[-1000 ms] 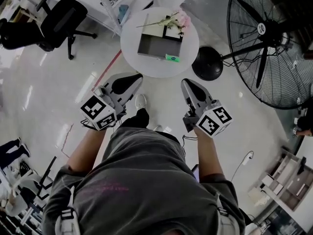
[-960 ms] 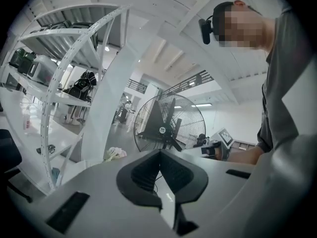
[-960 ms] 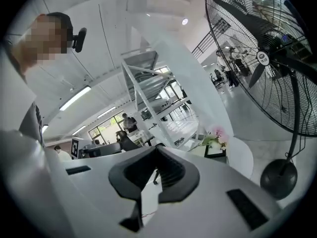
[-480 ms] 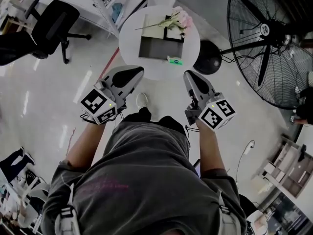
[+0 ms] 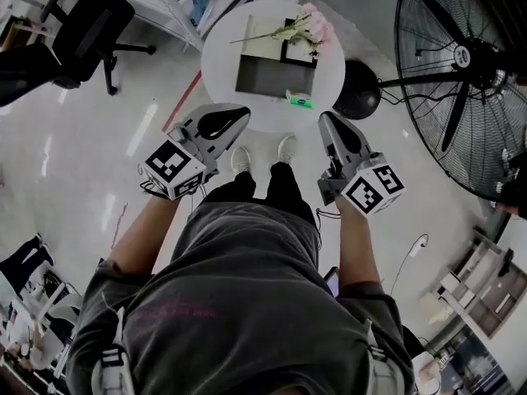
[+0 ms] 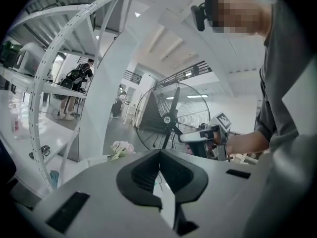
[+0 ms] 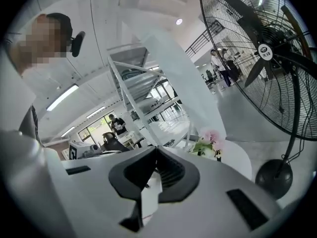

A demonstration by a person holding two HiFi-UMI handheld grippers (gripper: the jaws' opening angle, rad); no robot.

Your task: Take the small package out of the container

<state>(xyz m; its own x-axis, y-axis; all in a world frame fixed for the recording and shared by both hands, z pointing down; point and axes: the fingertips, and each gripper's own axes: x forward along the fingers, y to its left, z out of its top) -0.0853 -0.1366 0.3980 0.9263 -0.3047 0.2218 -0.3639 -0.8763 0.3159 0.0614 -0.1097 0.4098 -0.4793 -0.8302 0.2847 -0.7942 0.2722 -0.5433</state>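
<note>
Now the left tool (image 5: 241, 113) and right tool (image 5: 327, 119), both pressed together, sit nearer the table (image 5: 220, 60).

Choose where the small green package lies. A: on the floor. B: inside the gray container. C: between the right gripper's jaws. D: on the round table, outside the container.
D: the head view shows the small green package on the round table, just outside the gray container at its near corner.

The small package (image 5: 300, 99) is green, the container (image 5: 272, 76) grey, the table (image 5: 221, 56) white, the flowers (image 5: 317, 30) pink.
</note>
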